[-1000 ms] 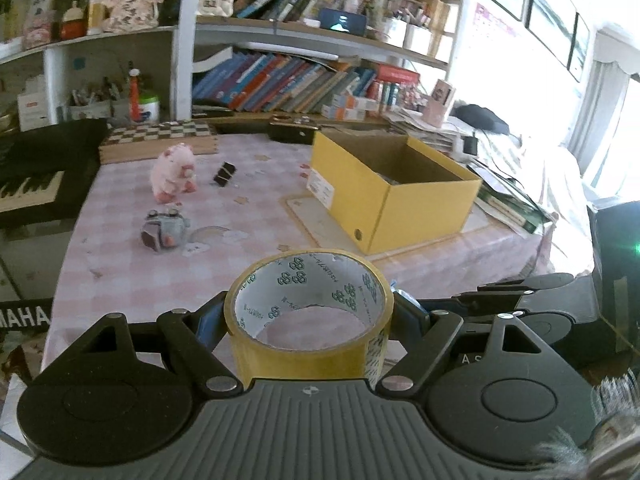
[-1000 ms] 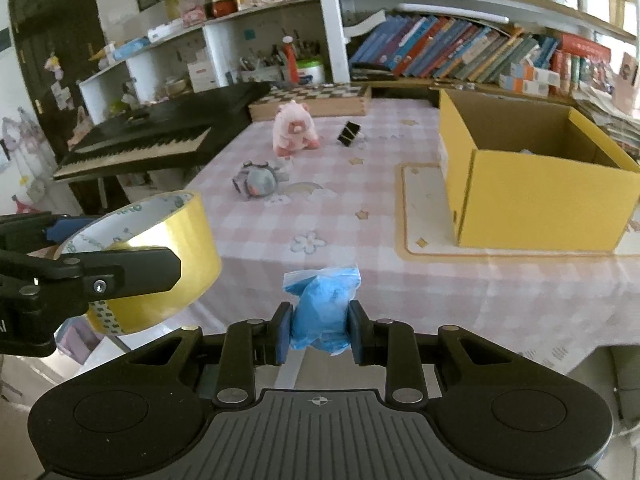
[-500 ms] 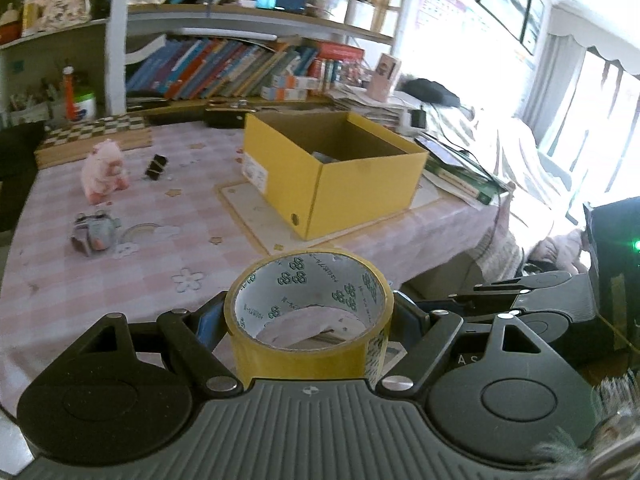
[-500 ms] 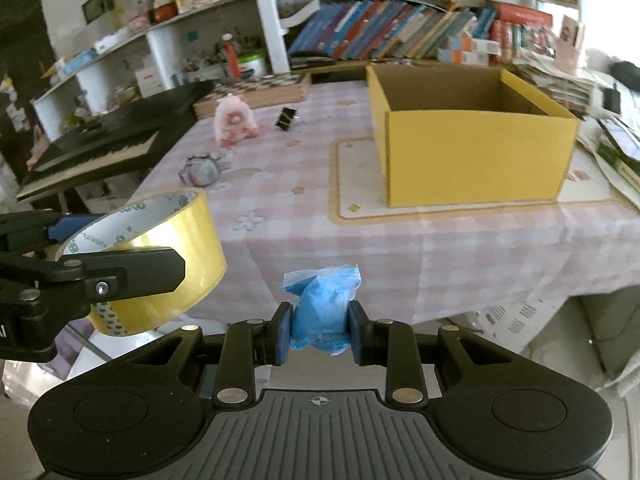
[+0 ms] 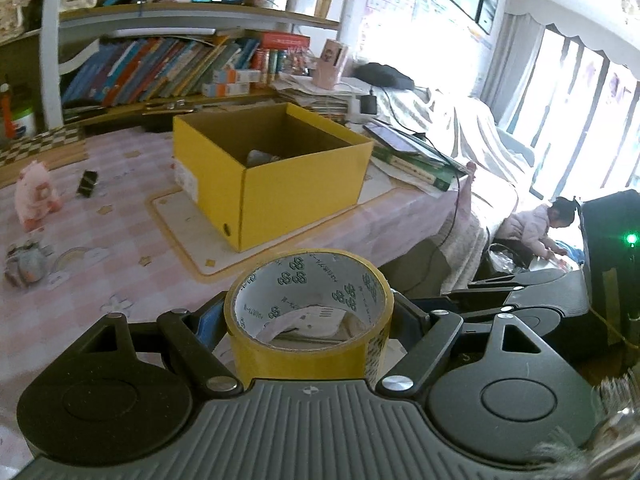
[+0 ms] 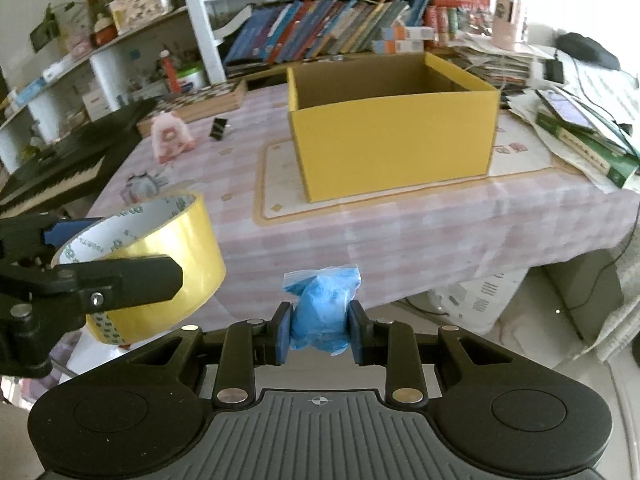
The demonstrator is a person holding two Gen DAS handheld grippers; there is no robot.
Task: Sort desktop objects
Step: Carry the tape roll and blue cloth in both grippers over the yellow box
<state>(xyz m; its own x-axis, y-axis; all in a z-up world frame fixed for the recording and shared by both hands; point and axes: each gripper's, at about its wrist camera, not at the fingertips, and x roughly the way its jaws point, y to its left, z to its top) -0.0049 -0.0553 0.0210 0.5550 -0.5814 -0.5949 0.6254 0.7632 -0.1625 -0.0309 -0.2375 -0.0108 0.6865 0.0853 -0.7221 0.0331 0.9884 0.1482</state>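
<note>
My left gripper (image 5: 310, 312) is shut on a roll of yellow tape (image 5: 304, 356), which stands upright between its fingers. In the right wrist view the same tape roll (image 6: 160, 248) hangs at the lower left. My right gripper (image 6: 320, 328) is shut on a small blue bag (image 6: 322, 304). Both grippers hover off the table's front edge. An open yellow box (image 5: 296, 184) stands on a mat ahead, with a grey thing (image 5: 260, 157) inside. A pink pig toy (image 5: 34, 196), a black binder clip (image 5: 88, 184) and a grey toy (image 5: 26, 266) lie to its left on the checked cloth.
A piano keyboard (image 6: 52, 168) and a chessboard box (image 6: 208, 98) sit at the far left. Stacked books and a tablet (image 5: 396, 140) crowd the table's right end. Bookshelves run behind. A person in a pink jacket (image 5: 532, 228) crouches on the floor at the right.
Both grippers have swung to the right along the table's front. The yellow box now sits nearer the middle of each view, and the toys have slid off to the left. Both grips are unchanged.
</note>
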